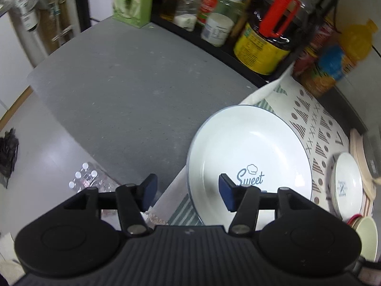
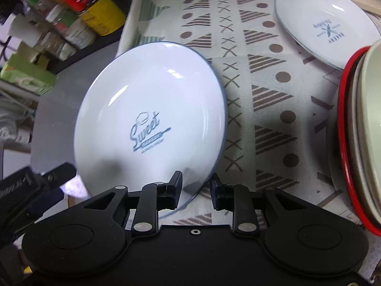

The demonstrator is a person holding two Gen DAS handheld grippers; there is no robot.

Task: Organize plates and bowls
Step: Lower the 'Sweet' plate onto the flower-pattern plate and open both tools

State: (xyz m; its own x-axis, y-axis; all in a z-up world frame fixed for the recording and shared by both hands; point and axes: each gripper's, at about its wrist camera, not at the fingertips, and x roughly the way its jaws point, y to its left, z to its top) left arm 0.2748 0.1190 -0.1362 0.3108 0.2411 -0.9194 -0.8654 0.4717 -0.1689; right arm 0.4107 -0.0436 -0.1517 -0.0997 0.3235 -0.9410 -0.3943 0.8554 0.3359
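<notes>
**Both tongs parted at the near rim of the large plate**

Right tongs [image 2: 197, 190] are standing partly open, pointing steeply down. The near rim of the large plate [image 2: 152, 109] is lying in the gap between the two pads, but neither pad is visibly pressing on it, so nothing is being gripped. Left tongs [image 1: 188, 190] are gaping wider and holding nothing; one blue pad is hanging over the plate's near-left rim, the other over the grey surface [image 1: 114, 81] beside the plate.

Taking the large plate as landmark: it is sitting flat, half on the patterned cloth [image 2: 262, 90], its left part overhanging onto the grey surface. The small plate [image 2: 326, 26] is lying well apart, beyond it to the far right on the cloth. The stacked bowls [image 2: 362, 128], red-rimmed outermost, are standing to its right, near the right tongs' side.

Judgement: the right hand is nearer both the small plate and the bowls, so the next pick probably falls to it.
</notes>
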